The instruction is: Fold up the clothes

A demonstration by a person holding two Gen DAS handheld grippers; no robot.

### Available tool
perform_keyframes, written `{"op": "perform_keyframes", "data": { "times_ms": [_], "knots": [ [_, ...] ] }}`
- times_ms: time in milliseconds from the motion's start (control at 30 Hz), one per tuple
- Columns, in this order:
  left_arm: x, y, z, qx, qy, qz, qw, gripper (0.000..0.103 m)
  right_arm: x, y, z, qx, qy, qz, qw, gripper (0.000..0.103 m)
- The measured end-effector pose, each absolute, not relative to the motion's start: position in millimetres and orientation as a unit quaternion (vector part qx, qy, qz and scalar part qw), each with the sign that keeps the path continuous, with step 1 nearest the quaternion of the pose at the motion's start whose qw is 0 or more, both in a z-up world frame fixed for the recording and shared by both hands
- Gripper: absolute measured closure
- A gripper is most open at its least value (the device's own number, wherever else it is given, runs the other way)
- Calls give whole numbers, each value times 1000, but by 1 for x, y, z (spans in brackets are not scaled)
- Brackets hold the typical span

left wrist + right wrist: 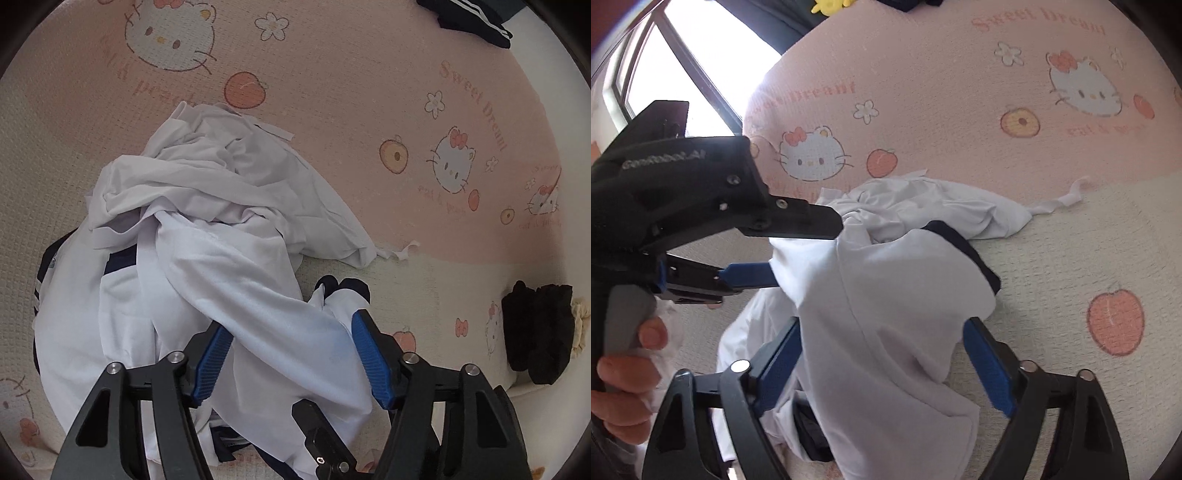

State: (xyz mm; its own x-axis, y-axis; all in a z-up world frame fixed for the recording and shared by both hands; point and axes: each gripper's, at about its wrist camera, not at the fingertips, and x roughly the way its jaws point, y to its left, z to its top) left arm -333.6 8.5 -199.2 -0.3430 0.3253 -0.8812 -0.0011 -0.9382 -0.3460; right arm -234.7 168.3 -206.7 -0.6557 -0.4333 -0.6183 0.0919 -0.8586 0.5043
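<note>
A crumpled heap of white clothes (pixel 207 206) lies on a bed covered by a pink and cream sheet (pixel 369 92) printed with cartoon cats, peaches and flowers. The heap sits where the pink band meets the cream band, and some pieces have dark navy trim.

In the left wrist view, the left claw (pixel 291 332) reaches down over the near end of the heap. A white sleeve (pixel 280 332) with a dark cuff (pixel 347 286) runs between its two blue pads. The left pad lies against the cloth, while the right pad is at the sleeve's edge; I cannot tell whether the claw truly pinches the fabric.

In the right wrist view, the right claw (pixel 882 332) stands wide around a raised fold of the white garment (pixel 886 295). The cloth fills the gap, yet the right pad looks just clear of it, so the claw seems released. The left claw (pixel 783 254) enters from the left side here, its fingers closing on the same fabric, gripped by a person's hand (pixel 631 365).

A dark folded garment with white stripes (pixel 469 18) lies at the far edge of the bed, and a black cloth bundle (pixel 535 332) rests near the right edge, well apart from the heap.
</note>
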Motion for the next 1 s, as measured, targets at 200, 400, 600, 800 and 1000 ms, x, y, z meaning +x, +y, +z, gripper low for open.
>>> {"op": "perform_keyframes", "data": {
  "times_ms": [200,400,600,800,1000],
  "knots": [
    [-337,11,-207,-585,-135,794,93,78,-240,165,-220,428,-209,-865,157,67],
    [-333,8,-217,-601,-202,765,112,91,-235,162,-211,456,-188,-852,178,80],
    [-328,15,-216,-595,-251,751,136,95,-223,177,-205,475,-164,-845,184,82],
    [-324,41,-213,-609,-237,741,155,96,-216,195,-209,497,-148,-837,177,82],
    [-321,69,-212,-621,-233,724,187,96,-207,215,-205,510,-132,-834,164,82]
  ]
}}
